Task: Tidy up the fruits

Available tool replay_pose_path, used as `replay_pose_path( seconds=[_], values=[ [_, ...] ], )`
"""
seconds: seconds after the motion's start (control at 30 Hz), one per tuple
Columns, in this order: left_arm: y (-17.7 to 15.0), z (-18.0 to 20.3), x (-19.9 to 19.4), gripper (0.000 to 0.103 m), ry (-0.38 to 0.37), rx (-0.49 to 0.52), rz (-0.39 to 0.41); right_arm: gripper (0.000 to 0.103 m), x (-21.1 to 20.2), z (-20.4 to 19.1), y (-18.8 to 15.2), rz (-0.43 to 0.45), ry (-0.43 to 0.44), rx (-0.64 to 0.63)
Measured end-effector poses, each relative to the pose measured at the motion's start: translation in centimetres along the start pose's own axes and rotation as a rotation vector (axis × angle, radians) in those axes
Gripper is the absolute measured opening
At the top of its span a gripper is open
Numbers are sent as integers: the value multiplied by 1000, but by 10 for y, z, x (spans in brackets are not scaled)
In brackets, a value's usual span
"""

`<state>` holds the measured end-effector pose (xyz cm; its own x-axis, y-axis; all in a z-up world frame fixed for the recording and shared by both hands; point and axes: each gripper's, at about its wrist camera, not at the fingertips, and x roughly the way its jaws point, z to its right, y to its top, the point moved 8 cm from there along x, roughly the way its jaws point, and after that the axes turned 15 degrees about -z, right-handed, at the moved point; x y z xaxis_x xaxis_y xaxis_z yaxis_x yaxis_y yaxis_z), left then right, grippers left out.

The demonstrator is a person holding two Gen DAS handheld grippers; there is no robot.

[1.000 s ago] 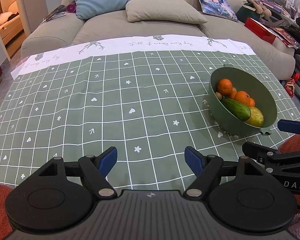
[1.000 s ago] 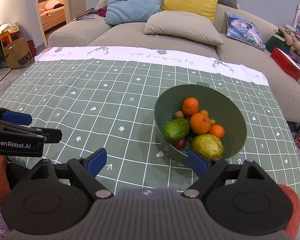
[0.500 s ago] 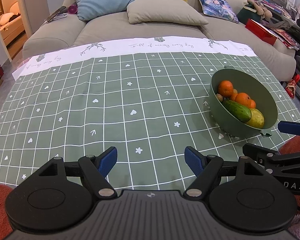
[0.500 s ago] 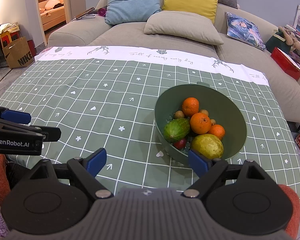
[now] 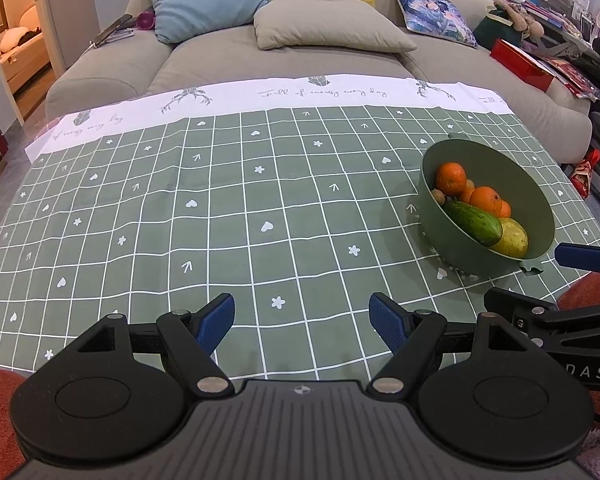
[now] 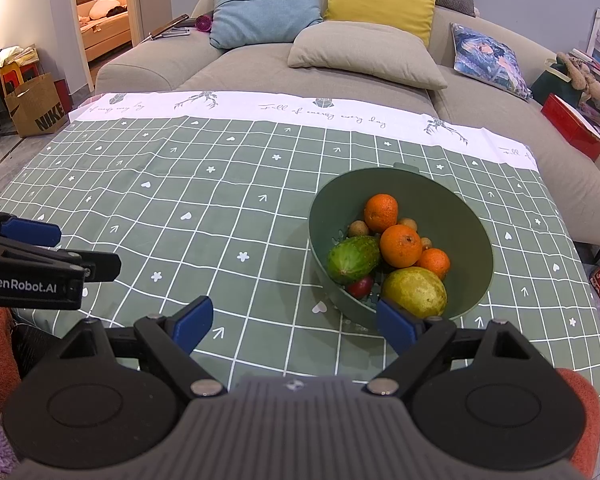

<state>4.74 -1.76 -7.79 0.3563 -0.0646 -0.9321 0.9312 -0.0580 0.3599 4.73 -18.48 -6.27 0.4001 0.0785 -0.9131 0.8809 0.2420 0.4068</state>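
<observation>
While both pairs of tongs are hovering low over the near edge of the table (image 5: pixel 260 208), neither is gripping anything: the left tongs (image 5: pixel 302 322) are standing wide apart over bare green checked cloth, and the right tongs (image 6: pixel 294 326) are gaping just as wide, with nothing between the blue pads.

All the fruit in view is sitting inside the green bowl (image 6: pixel 472 220), which is resting just ahead of the right tongs and slightly to their right, and well off to the right of the left tongs. Within it, three oranges (image 6: pixel 400 246) are piling up toward the far side, a cucumber (image 6: pixel 353 260) is leaning against the wall nearest the left tongs, a yellow-green mango (image 6: pixel 414 292) is lying closest to the right tongs, and a small red fruit (image 6: pixel 360 286) is peeking out between cucumber and mango. A few small brown fruits are hiding among the oranges.

Since every piece is already lying in the bowl and the cloth around it is carrying none, the scene is fitting either a gathering that is finished or a sorting-out that is yet to come; the views are not settling which. Should any reach be made, the right tongs are sitting nearer, and coming down from above would be sparing the rim a knock; the round oranges would probably be rolling if nudged sideways.
</observation>
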Motion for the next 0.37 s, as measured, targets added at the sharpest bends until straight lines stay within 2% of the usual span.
replay_pose_path(
  seconds=[0.37],
  values=[
    [-1, 1, -1, 90, 1, 5, 8, 88, 6, 0, -2, -20, 10, -5]
  ],
)
